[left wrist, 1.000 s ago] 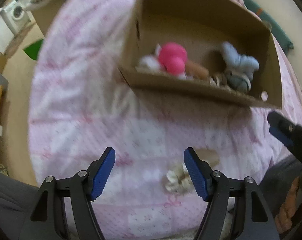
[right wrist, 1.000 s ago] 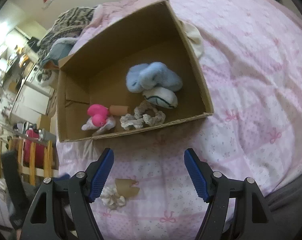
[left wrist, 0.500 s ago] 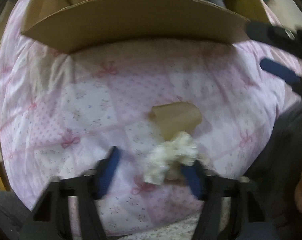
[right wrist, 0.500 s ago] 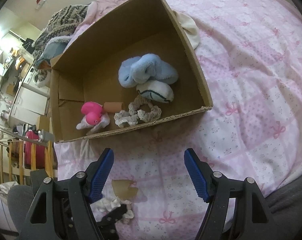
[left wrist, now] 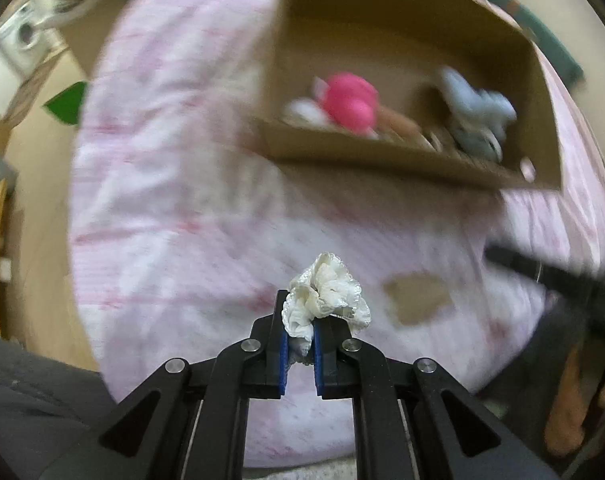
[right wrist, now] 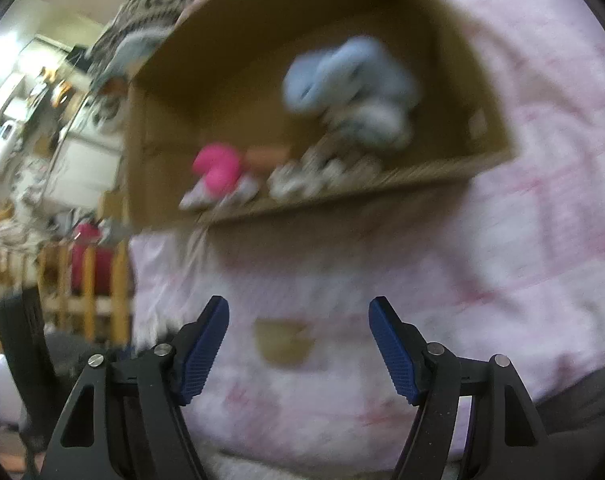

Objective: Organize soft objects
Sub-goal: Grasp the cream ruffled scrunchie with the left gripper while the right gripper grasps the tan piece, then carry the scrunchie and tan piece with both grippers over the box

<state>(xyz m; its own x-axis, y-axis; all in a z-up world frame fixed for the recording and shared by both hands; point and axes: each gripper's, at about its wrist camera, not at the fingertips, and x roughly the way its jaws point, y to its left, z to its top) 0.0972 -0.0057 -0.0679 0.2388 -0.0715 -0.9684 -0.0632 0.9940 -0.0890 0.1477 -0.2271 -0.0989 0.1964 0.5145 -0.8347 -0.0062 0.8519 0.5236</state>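
Note:
My left gripper [left wrist: 300,334] is shut on a white frilly scrunchie [left wrist: 326,298] and holds it above the pink quilt [left wrist: 174,208]. A tan soft piece [left wrist: 418,300] lies on the quilt to its right, and shows in the right wrist view [right wrist: 284,342] too. The open cardboard box [left wrist: 382,160] lies further back, holding a pink soft toy [left wrist: 350,102], a light blue plush [left wrist: 476,106] and other soft items. My right gripper [right wrist: 298,344] is open and empty above the quilt, short of the box [right wrist: 342,196]. Both views are blurred.
The bed's left edge drops to the floor [left wrist: 34,184]. A wooden rail and a red bag [right wrist: 84,268] stand left of the bed. Striped fabric [right wrist: 154,0] lies behind the box. A person's hand [left wrist: 574,412] is at the lower right.
My left gripper went down onto the white scrunchie, shut on it and lifted it off the quilt. The tan piece stayed on the quilt. My right gripper stayed open.

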